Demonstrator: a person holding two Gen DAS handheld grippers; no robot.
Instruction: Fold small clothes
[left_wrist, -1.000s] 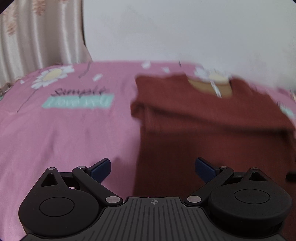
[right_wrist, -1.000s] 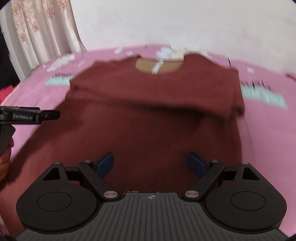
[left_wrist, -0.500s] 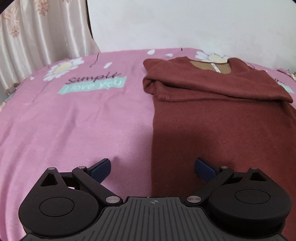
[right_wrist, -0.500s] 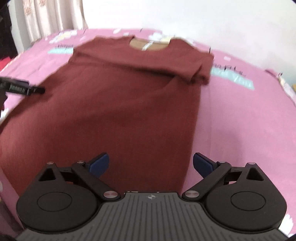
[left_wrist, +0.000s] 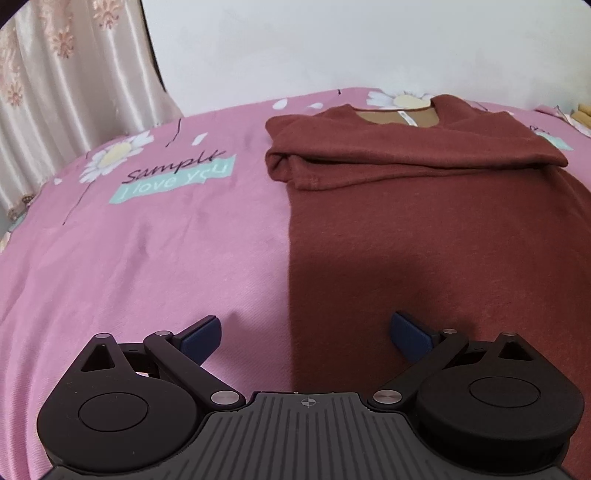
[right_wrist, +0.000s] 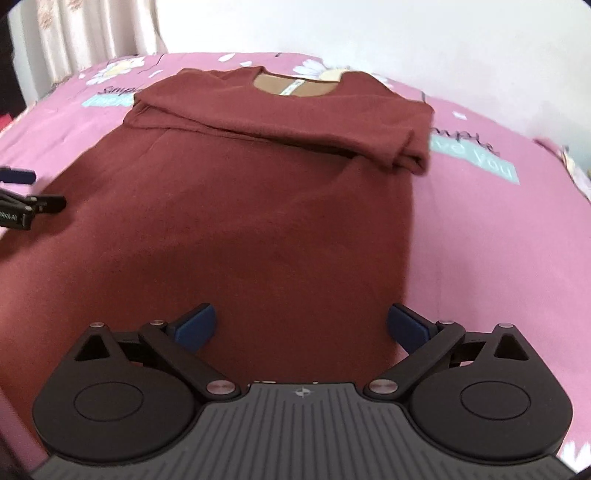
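A rust-brown sweater (left_wrist: 436, 236) lies flat on the pink bed sheet (left_wrist: 140, 258), collar at the far end, both sleeves folded across its chest. It also shows in the right wrist view (right_wrist: 258, 206). My left gripper (left_wrist: 306, 330) is open and empty, low over the sweater's left side edge near the hem. My right gripper (right_wrist: 301, 325) is open and empty over the sweater's lower right part. The left gripper's fingers (right_wrist: 33, 203) show at the left edge of the right wrist view.
The sheet has daisy prints and a teal text patch (left_wrist: 173, 181). A cream curtain (left_wrist: 62, 85) hangs at the left, a white wall (left_wrist: 351, 44) behind. A second teal patch (right_wrist: 476, 155) lies right of the sweater.
Both grippers have pulled back toward the sweater's hem and stayed open. The left view has shifted left, so the sweater's left edge now lies between its fingers.
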